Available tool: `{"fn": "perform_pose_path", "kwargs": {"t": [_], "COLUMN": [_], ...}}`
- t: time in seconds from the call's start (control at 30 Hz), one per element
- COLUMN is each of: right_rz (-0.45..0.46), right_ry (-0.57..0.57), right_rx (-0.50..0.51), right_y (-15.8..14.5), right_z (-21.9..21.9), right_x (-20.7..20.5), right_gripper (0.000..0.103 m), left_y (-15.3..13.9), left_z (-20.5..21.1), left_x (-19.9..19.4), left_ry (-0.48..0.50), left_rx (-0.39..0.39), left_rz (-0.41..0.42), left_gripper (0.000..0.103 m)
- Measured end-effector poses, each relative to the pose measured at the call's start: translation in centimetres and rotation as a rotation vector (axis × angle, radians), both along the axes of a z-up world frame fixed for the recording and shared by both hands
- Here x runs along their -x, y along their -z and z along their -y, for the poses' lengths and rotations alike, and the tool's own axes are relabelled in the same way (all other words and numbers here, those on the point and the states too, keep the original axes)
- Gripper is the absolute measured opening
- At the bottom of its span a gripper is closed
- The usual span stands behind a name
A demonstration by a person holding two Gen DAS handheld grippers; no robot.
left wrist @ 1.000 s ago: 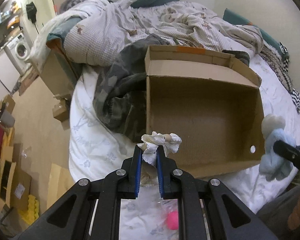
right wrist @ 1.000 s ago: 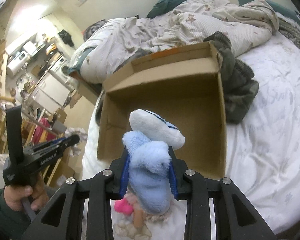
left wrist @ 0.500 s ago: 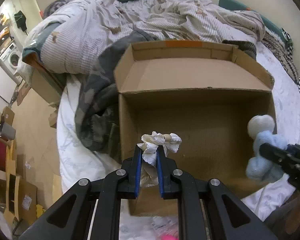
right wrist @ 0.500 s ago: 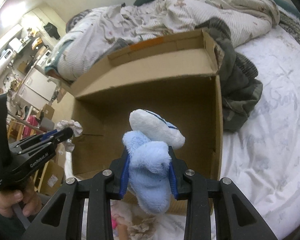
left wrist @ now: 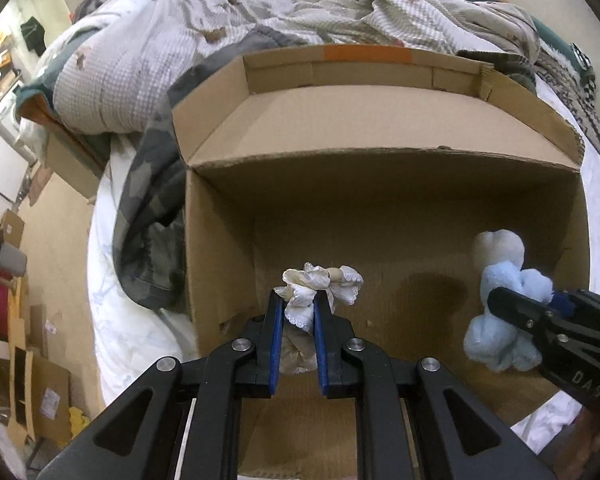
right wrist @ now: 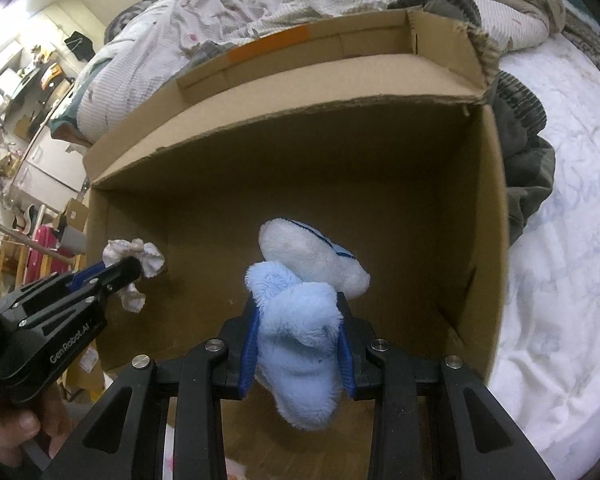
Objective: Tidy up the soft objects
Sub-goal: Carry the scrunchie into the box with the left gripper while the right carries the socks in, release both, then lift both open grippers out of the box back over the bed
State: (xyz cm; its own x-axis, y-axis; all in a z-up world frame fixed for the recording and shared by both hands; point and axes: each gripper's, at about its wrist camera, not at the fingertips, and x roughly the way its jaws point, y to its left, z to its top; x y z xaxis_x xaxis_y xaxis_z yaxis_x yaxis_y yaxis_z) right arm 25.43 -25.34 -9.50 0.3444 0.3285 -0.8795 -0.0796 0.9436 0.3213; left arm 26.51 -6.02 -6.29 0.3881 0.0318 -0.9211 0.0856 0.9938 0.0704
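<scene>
An open cardboard box stands on the bed; it also shows in the right wrist view. My left gripper is shut on a small white lacy cloth doll and holds it over the box's left part; the doll also shows in the right wrist view. My right gripper is shut on a light blue and white plush toy over the box's right part; the toy also shows in the left wrist view. Both hang above the bare box floor.
A rumpled duvet and a dark camouflage garment lie behind and left of the box. White bedsheet spreads to the right. Cardboard pieces and furniture stand on the floor at the left.
Both grippers have moved forward with their toys, from in front of the box to over its inside. The grips have not changed.
</scene>
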Motion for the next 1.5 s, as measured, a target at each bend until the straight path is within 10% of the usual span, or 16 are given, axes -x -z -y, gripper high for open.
{"fn": "perform_pose_path", "kwargs": {"t": [0.23,0.43,0.57,0.93,1.5], "right_rz": [-0.012,0.013,0.071,0.124,0.171], "right_ry": [0.045,0.033,0.004,-0.015,-0.027], "right_rx": [-0.004,-0.053,-0.060,-0.020,0.083], "right_y": [0.8,-0.2,-2.0,-5.0,-4.0], "right_z": [0.6,0.9,0.1,1.0,0.6], "right_x": [0.2,1.0,2.4,8.8,15.6], "right_gripper": [0.036,0.059,0.085,0.092,0.093], "left_y": [2.0,1.2,0.2,-4.8,-3.5], "left_z": [-0.7,-0.4,0.3,-1.6,-5.2], "left_x": [0.2,1.3,2.1,9.0,15.3], "left_ry": [-0.076,-0.052,-0.018,0.051,-0.018], "left_rx": [0.038,0.094,0.039,0.138,0.184], "left_rz": [-0.067,-0.036,-0.004,0.096,0.089], "left_gripper": [0.020,0.063,0.064,0.072,0.072]}}
